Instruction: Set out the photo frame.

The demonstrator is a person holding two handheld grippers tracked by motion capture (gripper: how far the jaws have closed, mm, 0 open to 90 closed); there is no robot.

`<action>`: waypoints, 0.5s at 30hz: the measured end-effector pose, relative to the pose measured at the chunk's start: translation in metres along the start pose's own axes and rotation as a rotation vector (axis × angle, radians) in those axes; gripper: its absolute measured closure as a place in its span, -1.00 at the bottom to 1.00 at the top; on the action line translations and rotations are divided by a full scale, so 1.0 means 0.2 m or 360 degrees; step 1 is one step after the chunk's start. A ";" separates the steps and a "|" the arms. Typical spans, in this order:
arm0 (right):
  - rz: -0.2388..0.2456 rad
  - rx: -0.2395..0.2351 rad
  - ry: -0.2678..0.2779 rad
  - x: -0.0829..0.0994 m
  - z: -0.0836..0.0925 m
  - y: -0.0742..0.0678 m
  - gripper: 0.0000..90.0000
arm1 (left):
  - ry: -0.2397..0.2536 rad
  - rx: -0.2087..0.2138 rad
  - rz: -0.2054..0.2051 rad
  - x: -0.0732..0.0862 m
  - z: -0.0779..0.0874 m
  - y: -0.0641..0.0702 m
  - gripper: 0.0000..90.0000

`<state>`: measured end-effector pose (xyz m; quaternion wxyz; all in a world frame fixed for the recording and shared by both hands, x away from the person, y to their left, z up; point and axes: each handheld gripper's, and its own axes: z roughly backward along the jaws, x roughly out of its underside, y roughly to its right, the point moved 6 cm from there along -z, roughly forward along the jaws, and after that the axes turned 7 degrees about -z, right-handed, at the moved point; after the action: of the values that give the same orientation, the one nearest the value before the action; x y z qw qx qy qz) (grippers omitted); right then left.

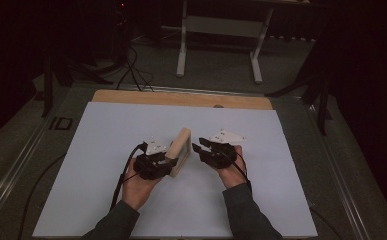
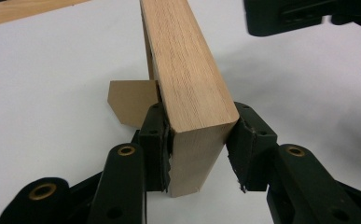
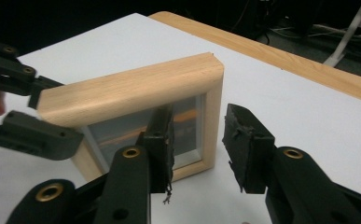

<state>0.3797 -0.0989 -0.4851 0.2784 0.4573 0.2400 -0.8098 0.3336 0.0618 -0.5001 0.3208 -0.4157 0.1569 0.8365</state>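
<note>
A light wooden picture frame (image 1: 182, 150) stands upright on edge on the white sheet (image 1: 131, 200), near the middle. My left gripper (image 1: 170, 162) is shut on its near end. In the left gripper view the pads press both faces of the wood (image 2: 187, 70), and the brown cardboard stand flap (image 2: 129, 100) sticks out on the left. My right gripper (image 1: 199, 148) hovers just right of the frame, open, with nothing between its jaws. The right gripper view looks at the glass front of the frame (image 3: 136, 88) past the right gripper (image 3: 197, 144), with the left gripper (image 3: 52, 114) clamped on the far end.
The white sheet covers a wooden tabletop whose bare strip (image 1: 181, 98) shows at the far edge. Beyond it stand a white table's legs (image 1: 221, 30) and cables (image 1: 131, 70) on the dark floor. Both forearms come in from the bottom.
</note>
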 end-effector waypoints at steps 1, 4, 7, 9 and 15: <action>-0.0003 0.0009 -0.0006 0.00 -0.01 0.00 0.42 | -0.0001 0.0000 -0.0005 0.00 0.00 0.00 0.35; -0.0006 0.0040 0.0002 -0.01 -0.02 0.01 0.50 | 0.0000 -0.0002 -0.0017 0.00 0.00 0.01 0.35; -0.0002 0.0058 0.0012 -0.02 -0.03 0.02 0.53 | 0.0001 -0.0003 -0.0021 0.00 0.00 0.01 0.35; 0.0009 0.0063 0.0020 -0.04 -0.03 0.02 0.58 | -0.0001 -0.0006 -0.0032 0.00 0.00 0.01 0.35; 0.0037 0.0092 0.0034 -0.09 -0.04 0.03 0.73 | -0.0002 -0.0014 -0.0080 0.00 -0.01 0.03 0.35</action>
<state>0.3973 -0.0937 -0.4741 0.2718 0.4765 0.2142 -0.8082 0.3304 0.0567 -0.5005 0.3399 -0.4205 0.1426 0.8290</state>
